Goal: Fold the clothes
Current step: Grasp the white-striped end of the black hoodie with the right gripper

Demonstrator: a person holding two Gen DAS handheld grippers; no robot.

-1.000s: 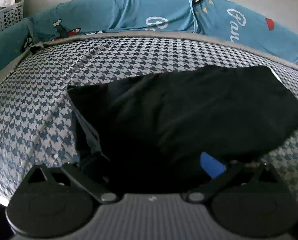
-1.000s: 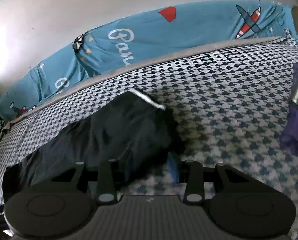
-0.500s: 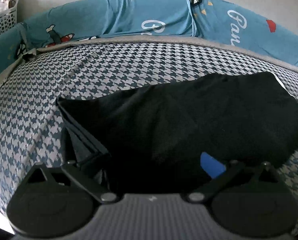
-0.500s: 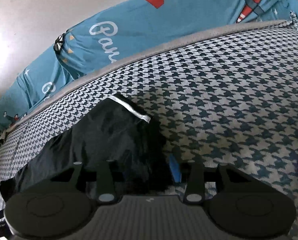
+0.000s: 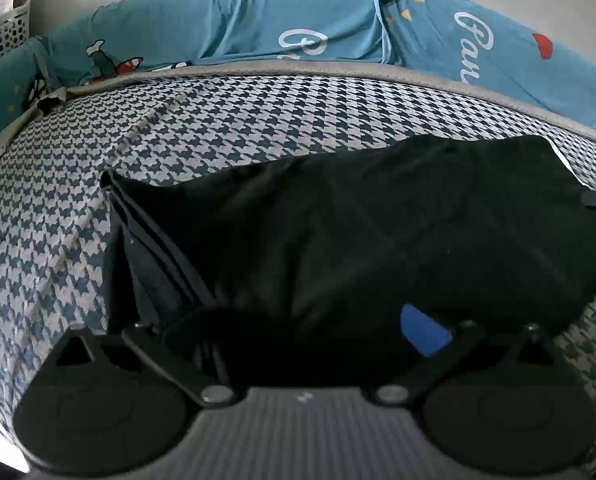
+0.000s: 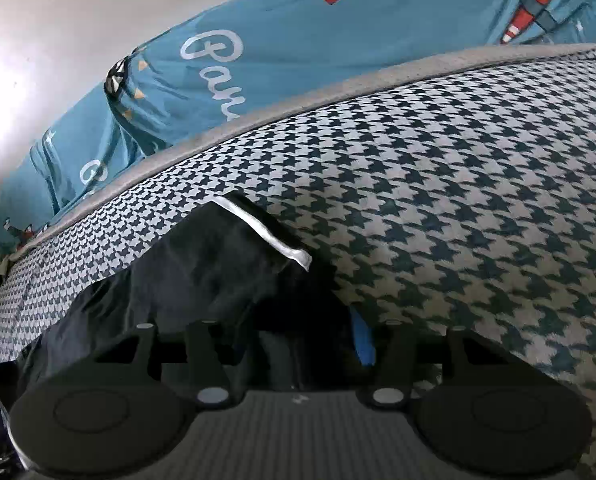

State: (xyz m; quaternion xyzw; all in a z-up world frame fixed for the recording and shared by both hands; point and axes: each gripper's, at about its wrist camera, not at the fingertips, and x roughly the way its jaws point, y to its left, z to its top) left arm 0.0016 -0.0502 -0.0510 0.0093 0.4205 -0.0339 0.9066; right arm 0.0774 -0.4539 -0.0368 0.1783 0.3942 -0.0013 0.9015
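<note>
Black garment (image 5: 378,232), layered on the houndstooth mattress (image 5: 217,128), now slides nearer both cameras, left gripper (image 5: 318,336) and right gripper (image 6: 298,344) each pinching its near edge, so a fold seems underway.

Both wrist views sat low and close over the houndstooth mattress (image 5: 257,120), facing the teal printed bumper (image 6: 338,40); both shared the folded black garment (image 5: 378,220).
</note>
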